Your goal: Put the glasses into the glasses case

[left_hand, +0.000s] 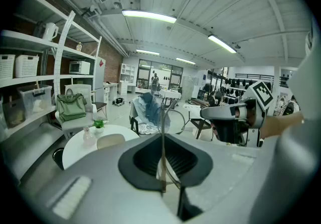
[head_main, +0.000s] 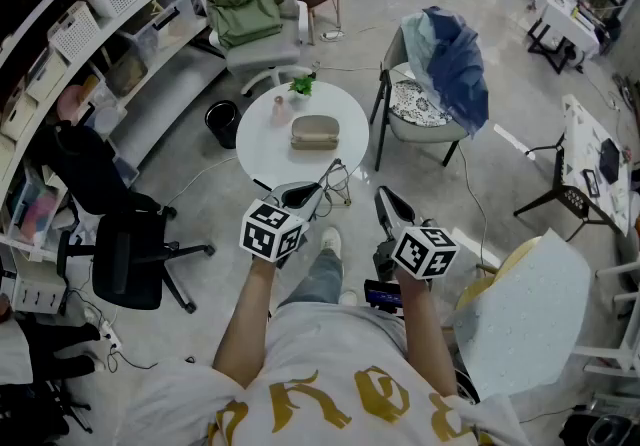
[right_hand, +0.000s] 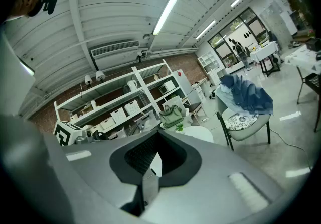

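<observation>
The left hand-held gripper (head_main: pixel 308 196) is grasping the glasses (head_main: pixel 337 180) beside the table (head_main: pixel 262 142), which is carrying the case (head_main: pixel 315 131), a plant (head_main: pixel 303 86) and a bottle (head_main: pixel 280 107). The right hand-held gripper (head_main: pixel 386 198) is hanging clenched, empty.

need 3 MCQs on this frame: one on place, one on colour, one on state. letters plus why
1. Where is the glasses case?
A. On the round white table
B. On the floor
C. On a shelf

2. What colour is the bag on the chair?
A. Red
B. Green
C. Black

3. What state is the left gripper in?
A. Open and empty
B. Shut on the glasses
C. Shut on the case

Answers:
1 A: in the head view the case lies on the tabletop, beside a small plant.
2 B: the bag is olive green in both the head view and the left gripper view.
3 B: in the left gripper view the jaws are closed on the thin frame of the glasses.
</observation>
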The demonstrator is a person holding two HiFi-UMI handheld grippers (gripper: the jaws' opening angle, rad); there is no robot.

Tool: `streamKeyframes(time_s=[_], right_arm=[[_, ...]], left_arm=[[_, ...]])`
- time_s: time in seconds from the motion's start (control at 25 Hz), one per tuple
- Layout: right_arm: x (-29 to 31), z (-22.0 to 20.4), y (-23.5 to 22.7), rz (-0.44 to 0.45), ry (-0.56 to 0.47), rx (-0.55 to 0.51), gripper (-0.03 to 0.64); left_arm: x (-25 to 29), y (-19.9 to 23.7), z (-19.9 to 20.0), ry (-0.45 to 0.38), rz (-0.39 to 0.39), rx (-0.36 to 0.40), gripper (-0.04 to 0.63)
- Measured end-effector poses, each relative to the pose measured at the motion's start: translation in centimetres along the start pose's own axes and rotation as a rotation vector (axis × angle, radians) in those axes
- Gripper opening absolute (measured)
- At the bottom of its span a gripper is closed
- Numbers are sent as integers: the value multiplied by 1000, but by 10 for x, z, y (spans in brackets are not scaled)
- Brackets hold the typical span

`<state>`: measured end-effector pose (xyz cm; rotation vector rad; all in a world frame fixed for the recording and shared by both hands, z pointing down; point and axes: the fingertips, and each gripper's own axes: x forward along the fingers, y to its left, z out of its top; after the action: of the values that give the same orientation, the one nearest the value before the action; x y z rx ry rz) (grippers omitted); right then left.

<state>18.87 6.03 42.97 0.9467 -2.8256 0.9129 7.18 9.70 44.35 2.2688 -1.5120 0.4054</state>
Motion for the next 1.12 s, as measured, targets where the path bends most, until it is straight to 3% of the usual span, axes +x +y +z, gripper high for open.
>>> streamKeyframes(time_s=[0.6,0.88,1.12], right_arm=[[-1,-9,21,-4,31,-105,23],[15,-13,0,-124,74,-198,23],[59,-11,-23,-199,101,-184,23]], left_arm=[[-25,1,-9,-5,12,-4,17],[-9,25,-10,14,-7,-14,17],[25,71,-5,55,-53,-4,17]])
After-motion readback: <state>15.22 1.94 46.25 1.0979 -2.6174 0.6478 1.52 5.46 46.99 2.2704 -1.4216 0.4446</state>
